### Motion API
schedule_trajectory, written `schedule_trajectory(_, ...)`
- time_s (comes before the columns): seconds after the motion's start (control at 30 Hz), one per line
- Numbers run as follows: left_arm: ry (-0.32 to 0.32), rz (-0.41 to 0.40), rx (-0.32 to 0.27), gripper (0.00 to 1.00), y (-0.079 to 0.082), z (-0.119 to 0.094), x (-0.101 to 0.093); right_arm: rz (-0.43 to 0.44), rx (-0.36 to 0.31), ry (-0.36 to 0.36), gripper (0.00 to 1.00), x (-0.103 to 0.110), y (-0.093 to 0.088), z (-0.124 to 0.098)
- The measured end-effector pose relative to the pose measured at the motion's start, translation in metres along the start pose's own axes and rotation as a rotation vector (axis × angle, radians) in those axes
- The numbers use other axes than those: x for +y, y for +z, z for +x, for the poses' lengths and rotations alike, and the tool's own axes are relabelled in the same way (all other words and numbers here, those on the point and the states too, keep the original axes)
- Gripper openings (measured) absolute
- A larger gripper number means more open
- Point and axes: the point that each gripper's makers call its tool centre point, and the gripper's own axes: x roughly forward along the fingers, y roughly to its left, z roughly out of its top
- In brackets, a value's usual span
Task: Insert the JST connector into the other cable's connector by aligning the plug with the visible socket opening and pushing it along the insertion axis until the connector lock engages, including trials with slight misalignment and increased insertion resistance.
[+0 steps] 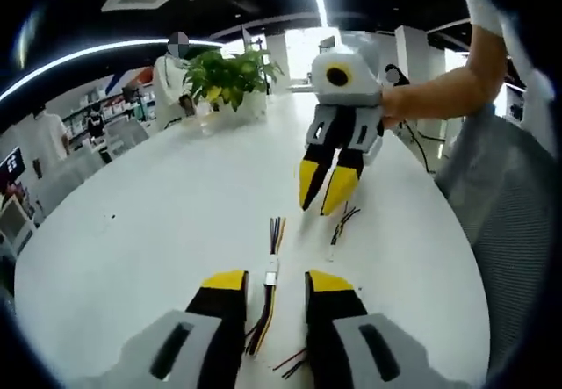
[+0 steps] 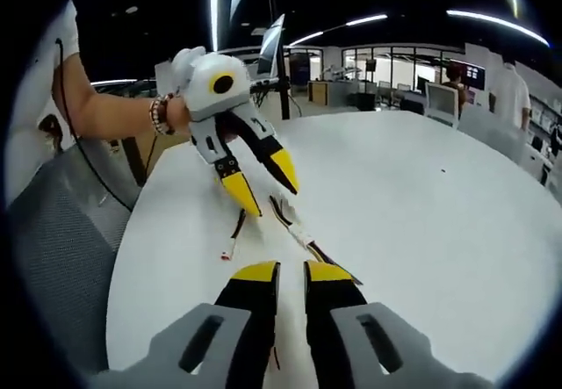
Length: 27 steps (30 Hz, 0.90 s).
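A ribbon of coloured wires with a white JST connector (image 1: 272, 271) lies on the white table (image 1: 158, 213), in the gap between my left gripper's (image 1: 277, 282) open jaws. In the right gripper view the same white connector (image 2: 299, 232) lies just beyond my right gripper (image 2: 292, 272), whose jaws stand a narrow gap apart with nothing between them. A thinner second cable (image 1: 342, 226) lies beside it, its small plug end (image 2: 226, 255) on the table. The right gripper (image 1: 316, 208) hangs tips-down just above that thin cable. The left gripper (image 2: 270, 198) hovers open over the ribbon.
A potted green plant (image 1: 228, 77) stands at the table's far end. A grey mesh chair (image 1: 518, 213) sits at the table's edge beside the person's forearm (image 1: 439, 90). Loose wire ends (image 1: 290, 363) lie near my left jaws. People and desks fill the office behind.
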Motion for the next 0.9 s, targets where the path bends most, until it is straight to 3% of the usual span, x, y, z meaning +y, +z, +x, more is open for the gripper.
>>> schedule_trajectory(0.17, -0.011, -0.031, -0.002, 0.23, -0.007, -0.016, -0.015, -0.001, -0.015, 0.018, 0.12, 0.008, 0.006, -0.001)
schedule_trajectory(0.4, -0.055, -0.072, -0.023, 0.22, -0.011, -0.01, -0.039, 0.004, 0.01, 0.036, 0.15, 0.014, -0.002, 0.004)
schedule_trajectory(0.57, -0.089, -0.056, 0.017, 0.22, -0.022, 0.005, -0.054, -0.005, 0.066, 0.054, 0.15, 0.02, -0.016, 0.012)
schedule_trajectory(0.63, -0.062, -0.021, 0.068, 0.22, -0.031, 0.007, -0.052, -0.014, 0.08, 0.057, 0.16, 0.022, -0.021, 0.016)
schedule_trajectory(0.9, -0.1, -0.012, 0.088, 0.18, -0.039, 0.015, -0.062, -0.036, 0.109, 0.051, 0.15, 0.022, -0.033, 0.022)
